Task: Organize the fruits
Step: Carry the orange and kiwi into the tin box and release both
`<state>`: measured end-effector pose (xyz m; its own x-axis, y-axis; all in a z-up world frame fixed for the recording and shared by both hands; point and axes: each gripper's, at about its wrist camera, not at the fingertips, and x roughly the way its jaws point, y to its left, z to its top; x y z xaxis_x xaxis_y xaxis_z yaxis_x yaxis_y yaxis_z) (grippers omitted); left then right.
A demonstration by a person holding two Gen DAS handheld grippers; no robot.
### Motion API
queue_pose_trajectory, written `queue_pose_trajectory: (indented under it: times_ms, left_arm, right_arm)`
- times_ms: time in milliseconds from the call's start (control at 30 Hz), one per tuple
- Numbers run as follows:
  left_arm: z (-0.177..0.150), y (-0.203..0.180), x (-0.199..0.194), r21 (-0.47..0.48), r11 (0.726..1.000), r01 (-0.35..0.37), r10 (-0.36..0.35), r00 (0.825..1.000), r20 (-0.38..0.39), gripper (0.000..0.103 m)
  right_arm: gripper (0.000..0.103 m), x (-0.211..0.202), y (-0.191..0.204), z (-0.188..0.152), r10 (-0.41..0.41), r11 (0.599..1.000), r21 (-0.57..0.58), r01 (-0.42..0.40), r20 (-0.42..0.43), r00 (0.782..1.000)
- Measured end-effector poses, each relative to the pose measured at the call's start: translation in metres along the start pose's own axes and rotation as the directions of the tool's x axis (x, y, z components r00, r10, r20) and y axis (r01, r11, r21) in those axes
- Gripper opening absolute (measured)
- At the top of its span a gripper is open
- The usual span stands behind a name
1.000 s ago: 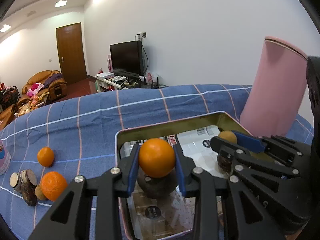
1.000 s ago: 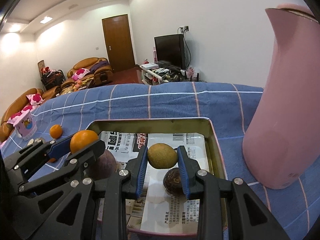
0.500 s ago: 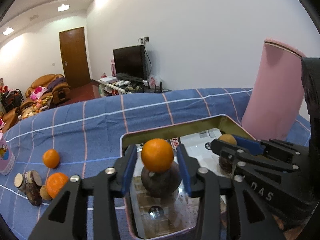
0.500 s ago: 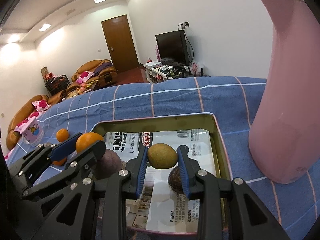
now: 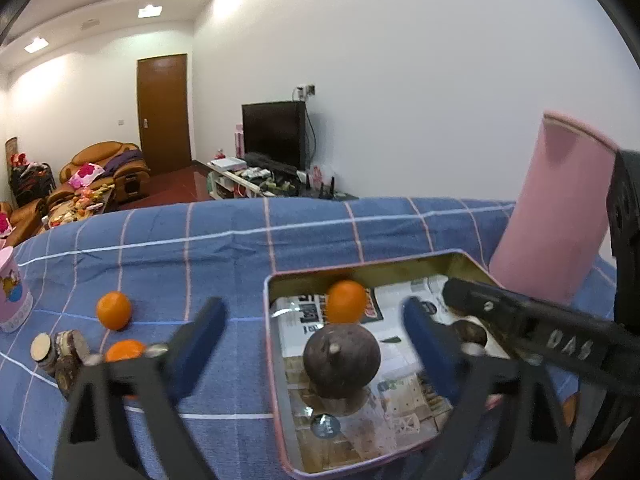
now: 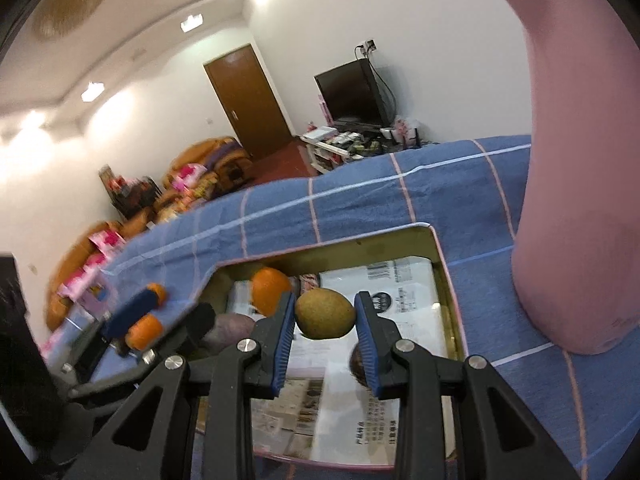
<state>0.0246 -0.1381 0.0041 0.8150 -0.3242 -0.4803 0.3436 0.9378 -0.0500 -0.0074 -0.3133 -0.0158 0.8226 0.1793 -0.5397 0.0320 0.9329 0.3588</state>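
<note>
Left gripper (image 5: 316, 332) is hanging over the near-left part of the metal tin (image 5: 276, 360), jaws opening and already spread wide, pads blurred and touching nothing. Between them, lower centre of the left wrist view, a dark purple-brown round fruit (image 5: 341, 360) is sitting on the newspaper lining, and an orange (image 5: 346, 301) is lying beyond it by the tin's far wall, clear of both pads. Right gripper (image 6: 325, 330) is staying narrow, blue pads pinching a greenish-brown oval fruit (image 6: 325, 313) from both sides, held above the tin's paper liner in the centre of the right wrist view. Another dark fruit (image 6: 357, 360) is showing partly behind the right-hand pad, down in the tin. Out on the blue checked tablecloth (image 5: 200, 248), left of the tin, two more oranges are waiting: one (image 5: 114, 310) further back, one (image 5: 125, 351) nearer and half hidden behind the left finger. Small wood slices (image 5: 52, 350) are piled at lower left, just beside the nearer orange. Tall pink jug (image 5: 556, 216) is standing at the right edge, just beyond the tin's far right corner. Pink cup (image 5: 12, 292) is sitting at the far left edge.
</note>
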Motion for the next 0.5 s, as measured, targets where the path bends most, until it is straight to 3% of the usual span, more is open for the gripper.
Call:
queue_pose_trajectory:
  times_ms: [33, 67, 133, 300, 400, 500]
  left_arm:
    - [0.0, 0.001, -0.002, -0.003, 1.0, 0.001, -0.001, 1.0, 0.011, 0.103]
    - [0.0, 0.001, -0.003, -0.001, 1.0, 0.001, -0.001, 1.0, 0.016, 0.103]
    - [0.001, 0.001, -0.006, 0.01, 1.0, -0.011, 0.011, 1.0, 0.024, 0.103]
    - [0.004, 0.008, -0.014, -0.005, 0.999, -0.05, 0.05, 0.997, 0.066, 0.103]
    - [0.006, 0.019, -0.016, -0.024, 0.994, -0.106, 0.108, 0.991, 0.078, 0.103]
    - [0.007, 0.03, -0.016, -0.025, 0.983, -0.182, 0.183, 0.98, 0.083, 0.103]
  right_arm:
    - [0.039, -0.002, -0.004, 0.001, 0.025, 0.999, 0.03, -0.025, 0.009, 1.0]
    - [0.056, -0.003, -0.007, 0.001, 0.046, 0.997, 0.056, -0.047, 0.019, 0.999]
    - [0.08, -0.008, -0.008, 0.001, 0.068, 0.994, 0.08, -0.072, 0.053, 0.996]
    - [0.081, -0.032, -0.001, 0.003, 0.033, 0.998, 0.048, -0.043, 0.183, 0.983]
    - [0.081, -0.045, 0.004, 0.003, -0.044, 0.999, 0.031, 0.037, 0.264, 0.964]
    - [0.081, -0.044, 0.007, 0.003, -0.115, 0.993, 0.028, 0.112, 0.284, 0.952]
